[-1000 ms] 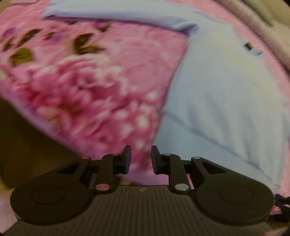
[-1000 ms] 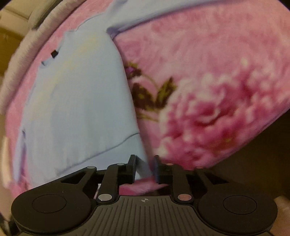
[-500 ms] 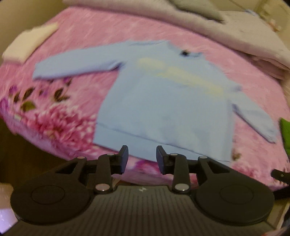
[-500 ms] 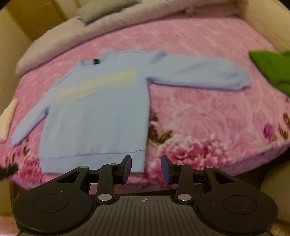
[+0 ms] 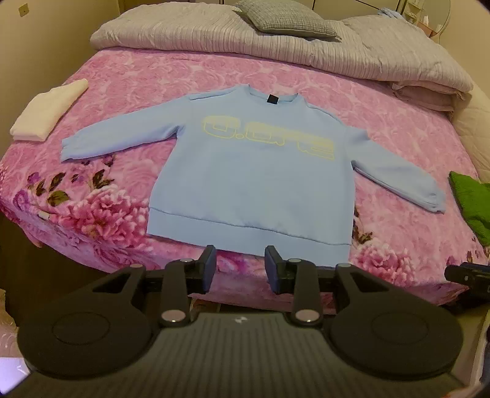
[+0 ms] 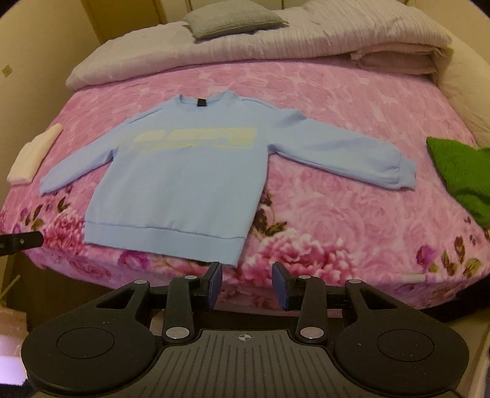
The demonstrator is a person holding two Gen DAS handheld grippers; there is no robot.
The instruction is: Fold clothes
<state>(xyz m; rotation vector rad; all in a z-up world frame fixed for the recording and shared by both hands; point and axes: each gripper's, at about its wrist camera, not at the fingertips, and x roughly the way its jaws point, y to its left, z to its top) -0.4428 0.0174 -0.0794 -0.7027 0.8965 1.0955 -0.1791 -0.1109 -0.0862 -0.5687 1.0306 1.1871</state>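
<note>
A light blue sweatshirt with yellow lettering lies flat and front up on the pink floral blanket, both sleeves spread out to the sides. Its hem runs along the near edge of the bed. My left gripper hovers above and in front of the hem's middle, open, nothing between its fingers. In the right wrist view the sweatshirt sits left of centre. There my right gripper hangs open and empty just off the hem's right corner.
A folded white cloth lies at the bed's left edge and a green garment at its right edge. A grey duvet and a pillow are piled at the head. The blanket drops off just below the hem.
Both grippers have risen and pulled back from the hem, and their jaws have widened. The right one let go of the hem corner. The whole sweatshirt has come into view.
</note>
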